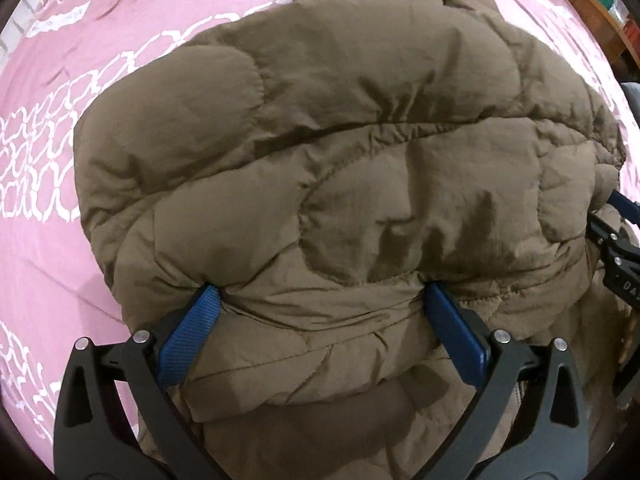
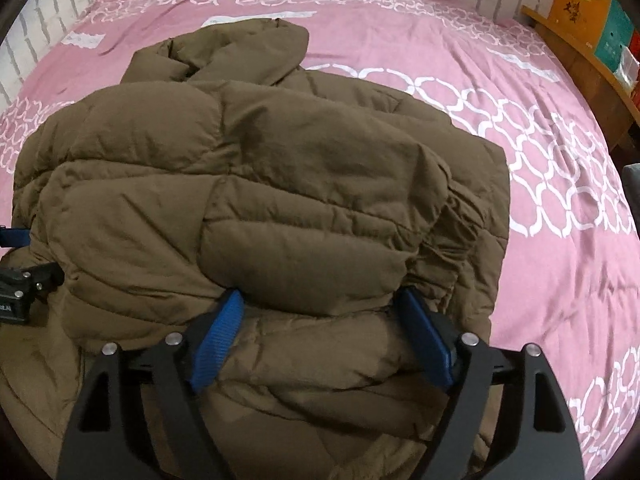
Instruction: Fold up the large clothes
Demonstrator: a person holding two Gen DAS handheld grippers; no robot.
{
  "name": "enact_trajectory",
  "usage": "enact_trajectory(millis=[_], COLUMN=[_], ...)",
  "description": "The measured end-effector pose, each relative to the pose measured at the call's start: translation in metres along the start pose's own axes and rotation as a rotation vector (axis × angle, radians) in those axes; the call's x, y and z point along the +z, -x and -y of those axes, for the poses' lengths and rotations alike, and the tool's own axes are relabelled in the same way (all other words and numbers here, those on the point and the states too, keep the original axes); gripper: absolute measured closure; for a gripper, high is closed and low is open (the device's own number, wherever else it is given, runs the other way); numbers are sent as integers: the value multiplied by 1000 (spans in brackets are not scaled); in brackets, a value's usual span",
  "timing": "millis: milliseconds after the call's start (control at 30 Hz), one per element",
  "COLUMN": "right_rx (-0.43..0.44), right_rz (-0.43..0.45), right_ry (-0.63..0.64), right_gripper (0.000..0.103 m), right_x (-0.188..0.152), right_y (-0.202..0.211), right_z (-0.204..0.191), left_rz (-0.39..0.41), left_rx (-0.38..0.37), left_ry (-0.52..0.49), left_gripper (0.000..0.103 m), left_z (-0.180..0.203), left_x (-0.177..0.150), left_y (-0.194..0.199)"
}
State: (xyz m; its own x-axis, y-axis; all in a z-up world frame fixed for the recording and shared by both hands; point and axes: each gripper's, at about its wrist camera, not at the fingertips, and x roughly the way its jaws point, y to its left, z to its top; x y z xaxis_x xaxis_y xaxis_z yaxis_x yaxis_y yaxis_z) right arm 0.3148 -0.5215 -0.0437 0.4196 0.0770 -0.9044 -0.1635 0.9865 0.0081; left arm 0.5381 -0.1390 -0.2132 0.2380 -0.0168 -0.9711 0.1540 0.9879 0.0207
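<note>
the brown puffer jacket (image 2: 256,184) lies bunched on the pink bedspread (image 2: 540,208), its long axis running away from both grippers, collar at the far end, which only the right view shows whole. left gripper (image 1: 320,300) and right gripper (image 2: 320,300) both stand spread wide, fingers pushed into the near fold.
</note>
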Motion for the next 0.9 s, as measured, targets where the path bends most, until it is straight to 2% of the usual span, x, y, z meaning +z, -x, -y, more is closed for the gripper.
enact_trajectory(millis=[133,233,300,500,567,767,900], right_rx=[-3,15,36,9,12,-18,-34], right_rz=[-14,7,39,63,60,76,108], right_ry=[-16,-42,-55,-91,-115,-132,-107], right_gripper=[21,21,21,21,21,21,21], right_x=[1,-5,-17,-83,-104,-153,-182], right_y=[2,25,46,108,118,146,164], right_z=[0,4,9,31,38,49,54], left_rz=[-32,-34,-20,47,55,80,79], left_rx=[6,-3,-20,-61,-94,-82,-90], left_ry=[9,4,-4,41,66,79,139], left_gripper=[3,3,3,3,3,3,3], left_z=[7,6,0,-17,-19,-12,-31], left_x=[18,15,-7,-71,-94,-145,-177], left_y=[-6,7,25,69,82,101,107])
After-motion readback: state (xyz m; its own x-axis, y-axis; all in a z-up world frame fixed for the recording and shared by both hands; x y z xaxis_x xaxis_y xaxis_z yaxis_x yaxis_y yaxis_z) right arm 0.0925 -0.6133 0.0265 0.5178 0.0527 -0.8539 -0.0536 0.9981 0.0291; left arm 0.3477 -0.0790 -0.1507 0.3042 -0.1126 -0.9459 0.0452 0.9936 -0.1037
